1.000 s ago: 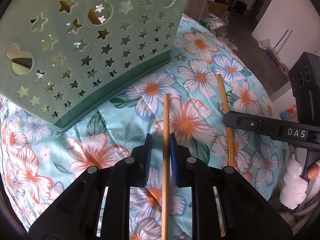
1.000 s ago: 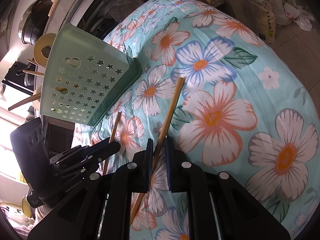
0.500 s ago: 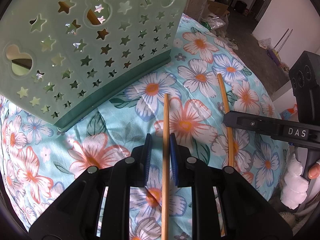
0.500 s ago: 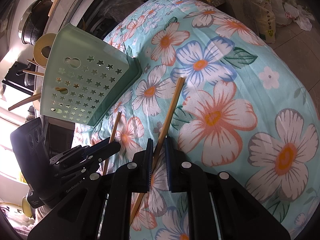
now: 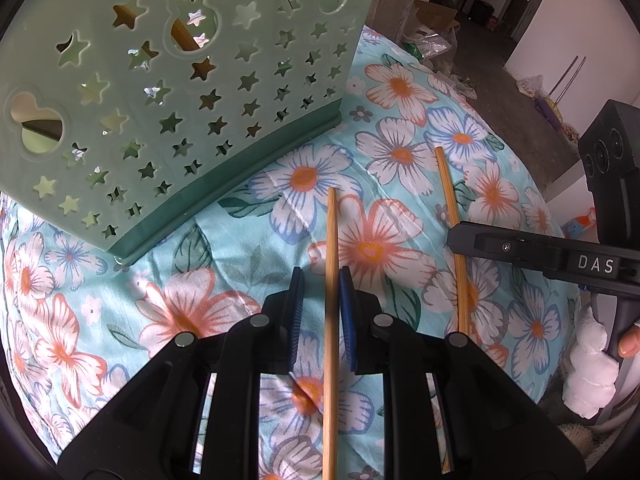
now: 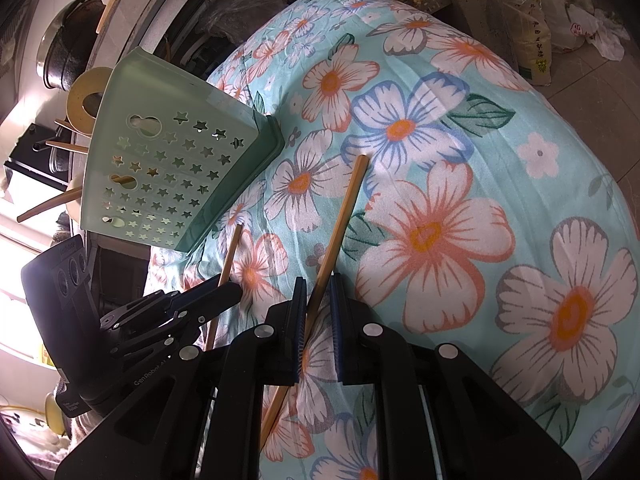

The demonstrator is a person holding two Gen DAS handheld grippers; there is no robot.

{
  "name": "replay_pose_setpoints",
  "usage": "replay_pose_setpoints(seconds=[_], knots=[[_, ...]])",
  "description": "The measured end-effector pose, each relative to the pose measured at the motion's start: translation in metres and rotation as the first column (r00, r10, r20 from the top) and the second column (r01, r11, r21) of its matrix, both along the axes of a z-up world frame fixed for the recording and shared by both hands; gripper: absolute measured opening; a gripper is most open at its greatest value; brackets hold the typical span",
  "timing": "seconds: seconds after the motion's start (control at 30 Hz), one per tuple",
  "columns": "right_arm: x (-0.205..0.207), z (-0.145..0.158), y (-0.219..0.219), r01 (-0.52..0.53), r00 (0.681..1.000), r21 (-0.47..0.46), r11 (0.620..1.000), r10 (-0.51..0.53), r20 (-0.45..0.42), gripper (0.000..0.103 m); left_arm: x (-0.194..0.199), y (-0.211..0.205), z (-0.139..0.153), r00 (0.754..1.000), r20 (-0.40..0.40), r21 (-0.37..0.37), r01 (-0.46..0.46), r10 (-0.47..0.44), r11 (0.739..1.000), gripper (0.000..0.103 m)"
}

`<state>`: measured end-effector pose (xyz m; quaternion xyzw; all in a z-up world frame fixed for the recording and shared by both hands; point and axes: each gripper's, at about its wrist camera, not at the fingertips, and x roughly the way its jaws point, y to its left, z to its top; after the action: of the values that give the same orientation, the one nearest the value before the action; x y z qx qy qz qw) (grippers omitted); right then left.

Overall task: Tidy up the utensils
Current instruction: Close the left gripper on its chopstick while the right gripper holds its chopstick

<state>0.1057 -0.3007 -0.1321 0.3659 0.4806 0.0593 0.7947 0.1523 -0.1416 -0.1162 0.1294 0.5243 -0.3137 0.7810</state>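
Nothing has shifted since half a second ago. A floral turquoise cloth (image 5: 248, 236) covers the counter; the star-pierced green plastic holder (image 5: 168, 92) stands upper left. The left gripper (image 5: 320, 276) straddles one bamboo chopstick (image 5: 331, 240), jaws narrow, seemingly not clamped. The right gripper (image 6: 318, 284) likewise brackets the other chopstick (image 6: 344, 212).

Pale mint-green plastic utensil holder (image 5: 168, 92) pierced with star-shaped cutouts. Turquoise cloth (image 5: 248, 248) printed with orange, white and blue flowers. Two tan bamboo chopsticks (image 5: 331, 248); black grippers with blue pads (image 5: 348, 312).
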Motion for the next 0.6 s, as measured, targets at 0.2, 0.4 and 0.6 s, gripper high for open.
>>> replay_pose_setpoints(seconds=[0.2,0.4,0.6], knots=[[0.0004,-0.0001,-0.0004,0.0,1.0,0.0,1.0,0.0,0.0,0.011,-0.0009,-0.001,-0.0001,1.0,0.001,0.0,-0.002,0.002,1.0,0.017],[-0.0002,0.0006,0.0001,-0.01,1.0,-0.007,1.0,0.01,0.003,0.011,-0.001,-0.0011,0.0,1.0,0.002,0.001,-0.002,0.002,1.0,0.017],[-0.0027,0.0037,-0.0021,-0.016,1.0,-0.013,1.0,0.016,-0.002,0.011,-0.0028,-0.0021,0.0,1.0,0.003,0.002,-0.003,0.003,1.0,0.017]])
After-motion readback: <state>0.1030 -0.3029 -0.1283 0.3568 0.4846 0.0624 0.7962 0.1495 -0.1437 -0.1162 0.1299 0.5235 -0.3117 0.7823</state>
